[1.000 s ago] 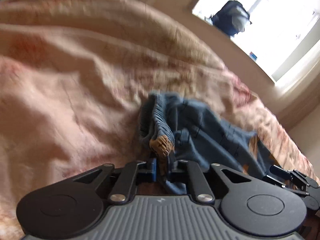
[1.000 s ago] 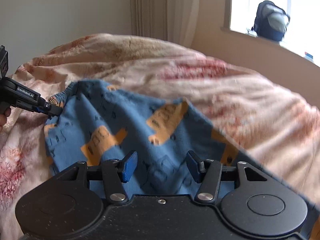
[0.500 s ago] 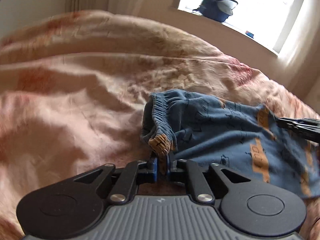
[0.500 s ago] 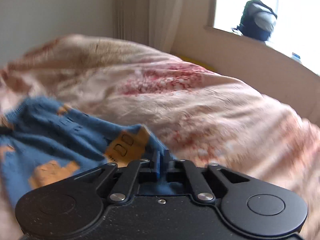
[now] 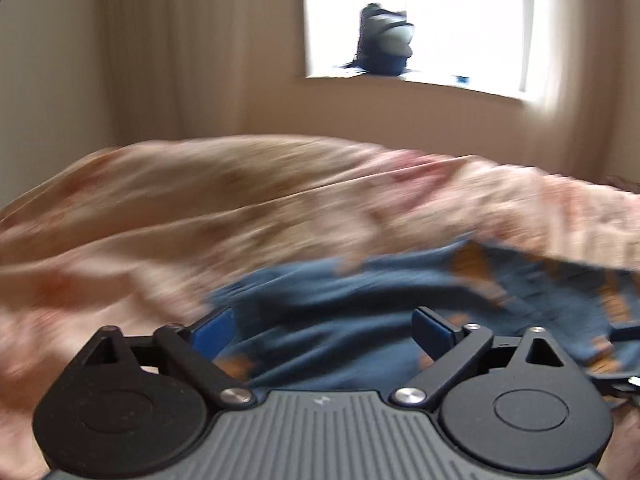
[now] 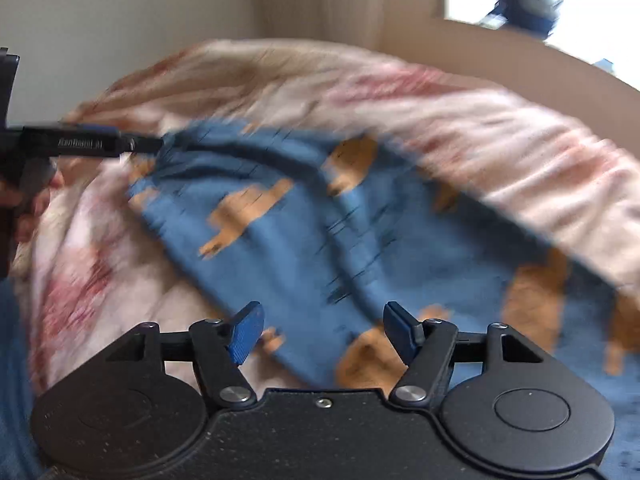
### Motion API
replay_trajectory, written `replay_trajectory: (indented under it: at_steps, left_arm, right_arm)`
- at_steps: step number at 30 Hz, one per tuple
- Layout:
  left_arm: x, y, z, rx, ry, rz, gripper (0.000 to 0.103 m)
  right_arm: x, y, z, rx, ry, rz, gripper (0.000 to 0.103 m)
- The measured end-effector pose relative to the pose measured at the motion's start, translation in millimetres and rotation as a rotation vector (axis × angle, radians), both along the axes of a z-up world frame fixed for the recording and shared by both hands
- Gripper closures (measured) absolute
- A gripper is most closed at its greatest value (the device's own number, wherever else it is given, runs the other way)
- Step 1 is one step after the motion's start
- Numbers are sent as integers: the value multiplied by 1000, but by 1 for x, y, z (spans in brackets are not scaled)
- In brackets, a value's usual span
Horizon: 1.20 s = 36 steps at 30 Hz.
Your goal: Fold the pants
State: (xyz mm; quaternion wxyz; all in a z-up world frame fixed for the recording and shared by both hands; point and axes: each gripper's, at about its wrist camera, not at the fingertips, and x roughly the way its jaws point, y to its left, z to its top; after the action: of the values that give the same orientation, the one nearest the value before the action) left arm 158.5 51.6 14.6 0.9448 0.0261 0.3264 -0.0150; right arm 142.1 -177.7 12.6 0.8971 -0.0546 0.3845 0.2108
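Note:
Blue pants [image 6: 320,232] with orange prints lie spread on the pink floral bedspread [image 6: 500,128], blurred by motion. My right gripper [image 6: 323,332] hovers over their near part. Its jaws are opening, and the cloth lies under the gap, not pinched. In the left wrist view the pants [image 5: 340,320] fill the space ahead of my left gripper [image 5: 323,332]. Its jaws are opening wide, with the blue pads clear of the cloth. In the right wrist view the left gripper [image 6: 148,145] shows side-on, its tip at the far left corner of the pants.
The rumpled bedspread [image 5: 200,208] covers the whole bed. A dark backpack [image 5: 386,40] stands on the window sill behind it, with a curtain [image 5: 172,48] to its left. A person's hand [image 6: 28,200] holds the left gripper at the left edge of the right wrist view.
The left gripper has let go of the bunched waistband and opened wide. The right gripper, shut on the pants' edge half a second ago, has opened. Both views have swung and the pants lie flatter.

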Motion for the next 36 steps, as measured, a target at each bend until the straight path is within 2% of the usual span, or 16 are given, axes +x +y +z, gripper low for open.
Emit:
replay_trajectory:
  at_steps: [2, 4, 6, 7, 9, 13, 16, 18, 20, 23, 24, 26, 27, 30, 32, 36]
  left_arm:
    - [22, -35, -13, 11, 12, -67, 0]
    - [45, -65, -36, 54, 98, -86, 1]
    - [52, -84, -62, 145, 207, -89, 2]
    - [45, -86, -70, 188, 198, -96, 2]
    - [23, -77, -72, 216, 162, -97, 0]
    - [-3, -36, -58, 130, 219, -24, 0]
    - [-1, -40, -35, 79, 177, 32, 0]
    - [10, -63, -29, 48, 125, -4, 0]
    - [26, -92, -34, 55, 106, -37, 0]
    - [56, -131, -60, 193, 91, -58, 0]
    - [60, -132, -68, 195, 99, -43, 0]
    - [64, -112, -70, 73, 110, -28, 0]
    - [61, -101, -69, 44, 113, -18, 0]
    - [52, -65, -67, 106, 107, -14, 0]
    - [43, -35, -68, 182, 112, 36, 0]
    - [25, 20, -53, 121, 137, 123, 0]
  right_arm:
    - [11, -10, -7, -26, -32, -129, 27]
    - [19, -24, -18, -37, -12, -202, 27]
    - [22, -40, -32, -76, 58, -259, 27]
    - [19, -51, -35, -58, 80, -277, 25]
    - [9, -73, -34, -4, 110, -314, 21]
    - [6, -99, -30, 117, 152, -391, 17]
    - [5, -97, -19, 154, 105, -385, 11]
    - [3, -91, -15, 113, 31, -371, 1]
    - [5, -88, -18, 43, -4, -373, 1]
    - [15, -94, -30, -42, 28, -389, 1]
    - [19, -100, -35, -63, 50, -400, 1]
    - [26, -120, -41, -75, 82, -442, 1]
    - [28, -134, -43, -55, 93, -476, 1]
    - [30, -176, -44, 49, 121, -598, 1]
    - [29, -191, -45, 87, 130, -645, 1]
    - [22, -191, -39, 46, 119, -669, 1]
